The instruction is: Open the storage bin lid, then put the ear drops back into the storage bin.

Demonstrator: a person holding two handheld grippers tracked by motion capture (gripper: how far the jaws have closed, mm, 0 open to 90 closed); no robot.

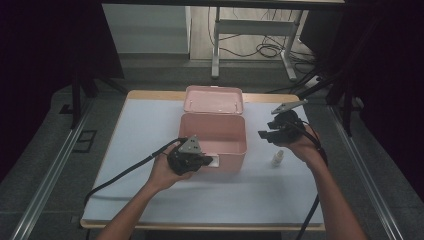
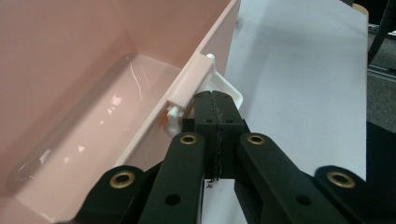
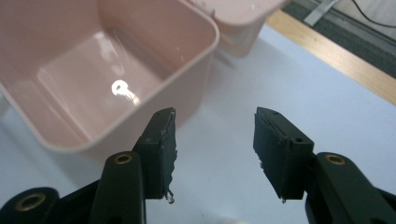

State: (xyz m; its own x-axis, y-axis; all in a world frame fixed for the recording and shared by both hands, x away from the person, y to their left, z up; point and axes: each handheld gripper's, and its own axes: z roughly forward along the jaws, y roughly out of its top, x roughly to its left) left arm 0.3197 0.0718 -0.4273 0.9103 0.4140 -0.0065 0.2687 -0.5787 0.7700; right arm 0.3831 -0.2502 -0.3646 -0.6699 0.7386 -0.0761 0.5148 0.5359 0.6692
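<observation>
Pink box [image 1: 214,135] sits near the middle of the white table cover [image 1: 150,190], lid [image 1: 214,99] thrown back and lying open behind it. Inside looks bare and glossy in the right gripper view; a bright glint on the floor of the box [image 3: 107,70], nothing else to make out.

Left gripper [image 1: 192,161] is at the box's front wall, jaws pressed together right beside the white latch [image 2: 219,88]. Whether the pads pinch the latch's edge or merely rest against it cannot be told. Seems to be steadying the box.

Right gripper [image 1: 272,134] hovers just off the box's right side, jaws spread, nothing between them; table cover shows through the gap [image 3: 215,140].

A small pale bottle [image 1: 278,158] stands upright on the cover, near the right hand and a little nearer the person than the gripper.

Step in hand, as judged: box open and held; the bottle is likely the thing to go in. Next move calls for the right gripper to drop down over the bottle, close on its body without tipping it, then lift clear of the rim. A narrow upright bottle could topple if nudged.
</observation>
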